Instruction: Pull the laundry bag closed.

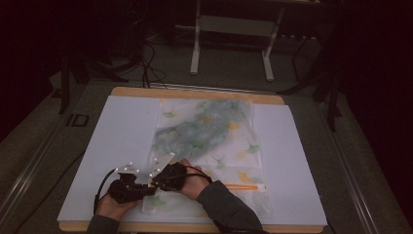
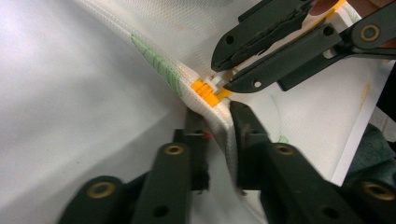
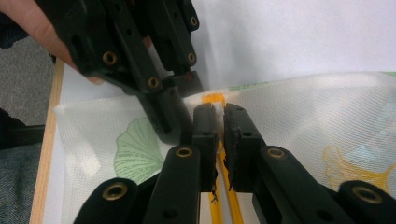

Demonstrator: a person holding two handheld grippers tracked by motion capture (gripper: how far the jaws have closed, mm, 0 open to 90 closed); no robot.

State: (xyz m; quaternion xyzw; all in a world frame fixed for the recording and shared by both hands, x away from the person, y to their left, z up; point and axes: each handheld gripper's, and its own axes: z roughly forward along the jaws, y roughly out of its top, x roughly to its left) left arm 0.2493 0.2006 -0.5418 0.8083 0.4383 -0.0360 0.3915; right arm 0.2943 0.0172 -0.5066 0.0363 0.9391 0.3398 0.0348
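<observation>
Nearest us, our left claw (image 2: pixel 217 119) pinches the mesh bag's (image 1: pixel 209 131) seam just behind the orange zipper slider (image 2: pixel 205 92), anchoring the fabric. Just beyond, our right claw (image 3: pixel 219 122) is pressed together on the slider's pull, ready to draw it along the zipper. The bag lies flat on the table (image 1: pixel 122 126).

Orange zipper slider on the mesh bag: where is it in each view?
High view: hidden under the two grippers, bottom left.
Left gripper view: orange zipper slider at centre, just above the left gripper.
Right gripper view: slider above the right gripper.
Shared landmark: mesh bag.
</observation>
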